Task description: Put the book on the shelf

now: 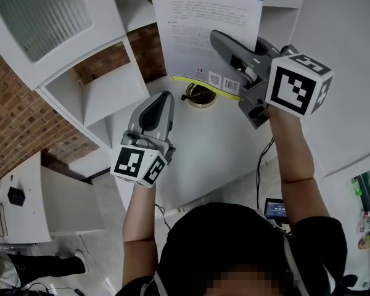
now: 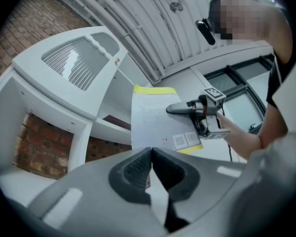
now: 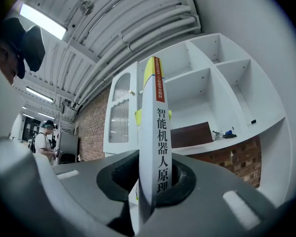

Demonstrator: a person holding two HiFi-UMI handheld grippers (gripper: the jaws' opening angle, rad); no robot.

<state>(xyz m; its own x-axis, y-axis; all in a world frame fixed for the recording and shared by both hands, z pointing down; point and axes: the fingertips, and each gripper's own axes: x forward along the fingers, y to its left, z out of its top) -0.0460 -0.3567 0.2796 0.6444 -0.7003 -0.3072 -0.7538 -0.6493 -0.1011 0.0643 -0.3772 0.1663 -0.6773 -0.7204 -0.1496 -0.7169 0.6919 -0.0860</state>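
Observation:
A white book with yellow bands (image 1: 194,36) stands upright in my right gripper (image 1: 227,49), which is shut on its lower edge near the barcode. In the right gripper view the book's spine (image 3: 155,127) rises between the pads of the right gripper (image 3: 153,181), facing the white shelf unit (image 3: 207,88). My left gripper (image 1: 164,97) hangs lower and to the left, shut with nothing in it. In the left gripper view the left gripper (image 2: 151,153) has its pads touching, and beyond them are the book (image 2: 150,120) and the right gripper (image 2: 175,108). The shelf compartments (image 1: 102,88) lie left of the book.
A round brass dish (image 1: 200,95) sits on the white table (image 1: 216,159) below the book. A brick wall (image 1: 18,122) backs the shelf. A cabinet door with a slatted pane (image 2: 74,58) stands beside the compartments. A person (image 3: 42,142) stands far off.

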